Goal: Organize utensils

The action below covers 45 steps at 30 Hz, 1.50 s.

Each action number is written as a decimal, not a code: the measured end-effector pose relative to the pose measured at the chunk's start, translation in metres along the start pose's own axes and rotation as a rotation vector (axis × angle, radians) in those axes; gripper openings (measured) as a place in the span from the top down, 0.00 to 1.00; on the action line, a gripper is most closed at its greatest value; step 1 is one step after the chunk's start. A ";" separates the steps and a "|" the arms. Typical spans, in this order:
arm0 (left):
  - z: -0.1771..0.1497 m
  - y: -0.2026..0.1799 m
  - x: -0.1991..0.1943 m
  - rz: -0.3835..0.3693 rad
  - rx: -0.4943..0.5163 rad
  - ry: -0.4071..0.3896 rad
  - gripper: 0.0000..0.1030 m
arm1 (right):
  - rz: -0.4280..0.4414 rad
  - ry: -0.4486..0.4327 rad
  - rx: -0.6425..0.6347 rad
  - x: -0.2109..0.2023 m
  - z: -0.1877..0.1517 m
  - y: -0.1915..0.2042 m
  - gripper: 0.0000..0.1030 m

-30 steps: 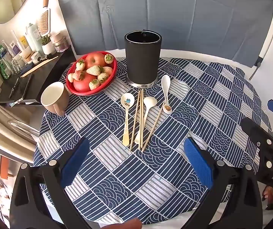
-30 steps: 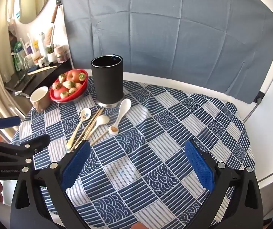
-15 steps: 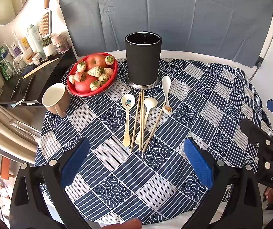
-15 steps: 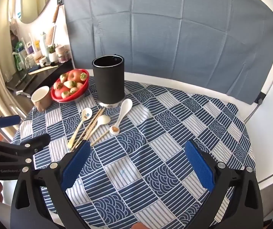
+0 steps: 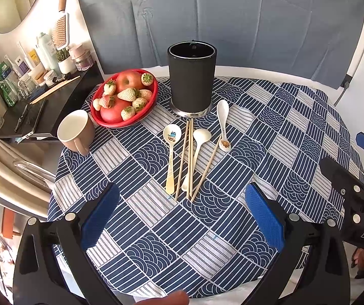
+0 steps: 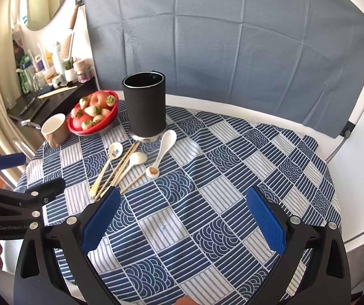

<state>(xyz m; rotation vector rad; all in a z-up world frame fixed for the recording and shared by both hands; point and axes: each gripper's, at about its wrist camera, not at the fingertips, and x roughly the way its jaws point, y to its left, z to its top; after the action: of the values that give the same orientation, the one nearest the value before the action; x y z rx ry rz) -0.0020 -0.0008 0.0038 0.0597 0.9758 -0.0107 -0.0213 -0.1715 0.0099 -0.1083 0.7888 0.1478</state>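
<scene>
A black cylindrical utensil holder (image 5: pixel 191 78) stands upright at the back of the round table; it also shows in the right wrist view (image 6: pixel 145 108). In front of it lie three spoons and wooden chopsticks (image 5: pixel 189 160): a cartoon-print spoon (image 5: pixel 171 152), a plain white spoon (image 5: pixel 197 150) and a white ceramic spoon (image 5: pixel 223 124). The chopsticks also show in the right wrist view (image 6: pixel 123 167). My left gripper (image 5: pixel 182 216) is open and empty, just short of the utensils' near ends. My right gripper (image 6: pixel 182 218) is open and empty, to the right of them.
A red bowl of apples and strawberries (image 5: pixel 124 99) and a brown mug (image 5: pixel 75 132) sit left of the holder. A patterned blue cloth (image 5: pixel 283 127) covers the table. A black side shelf (image 5: pixel 42 106) with bottles stands at far left. A grey backdrop hangs behind.
Both grippers have drifted slightly; the view of the table has shifted a little. Both stay open and nothing on the table has moved.
</scene>
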 end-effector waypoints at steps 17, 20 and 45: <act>0.009 0.019 0.008 -0.004 -0.030 0.020 0.06 | -0.020 0.028 -0.023 0.006 0.005 -0.001 0.08; 0.013 0.021 0.011 0.001 -0.018 0.023 0.06 | -0.015 0.033 -0.022 0.009 0.007 0.000 0.08; 0.039 0.027 0.068 -0.048 0.125 0.094 0.06 | 0.015 0.040 -0.043 0.060 0.027 -0.007 0.08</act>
<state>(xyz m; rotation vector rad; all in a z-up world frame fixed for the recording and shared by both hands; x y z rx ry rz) 0.0698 0.0250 -0.0294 0.1527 1.0700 -0.1139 0.0403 -0.1684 -0.0141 -0.1462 0.8268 0.1774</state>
